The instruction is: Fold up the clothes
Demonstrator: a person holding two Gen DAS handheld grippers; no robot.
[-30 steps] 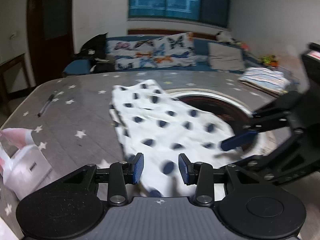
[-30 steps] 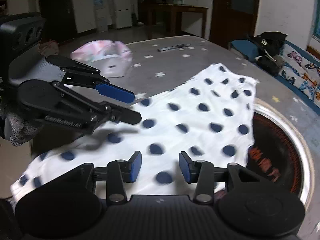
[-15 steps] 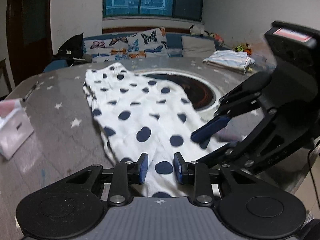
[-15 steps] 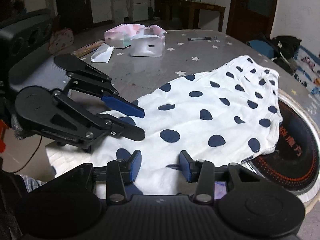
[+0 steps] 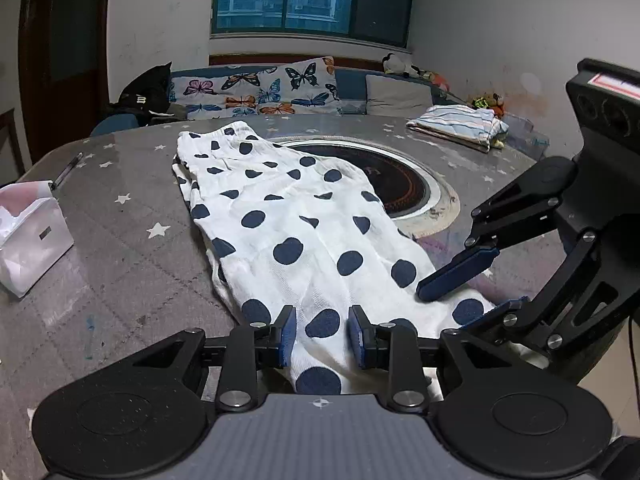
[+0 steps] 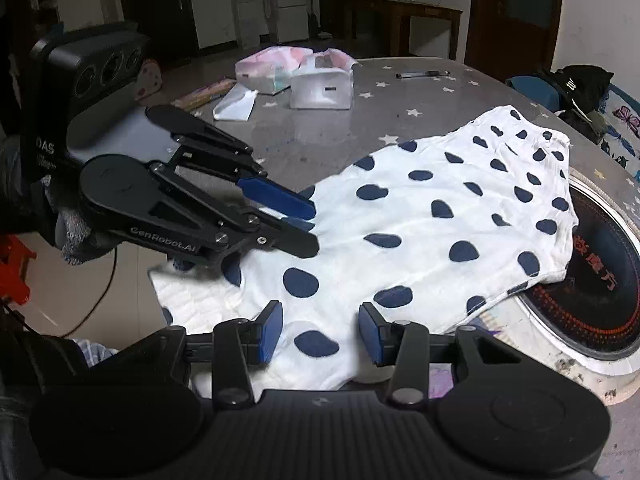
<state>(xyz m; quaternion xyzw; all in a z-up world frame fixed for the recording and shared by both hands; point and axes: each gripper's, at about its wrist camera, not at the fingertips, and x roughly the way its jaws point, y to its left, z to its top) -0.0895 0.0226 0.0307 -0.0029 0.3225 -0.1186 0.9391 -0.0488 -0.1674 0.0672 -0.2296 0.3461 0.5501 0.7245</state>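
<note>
Motion blur gone versus a second ago: both views steadied, dropped low over near hem of polka-dot garment (image 5: 304, 220), spread flat, frame centre. Left gripper (image 5: 322, 334) narrowed but still gapped, cloth between pads; right gripper (image 6: 320, 334) wide apart over hem. Likely pre-grasp for a fold. Readable: "GenRobot.AI" and "DAS", left of right view.
</note>
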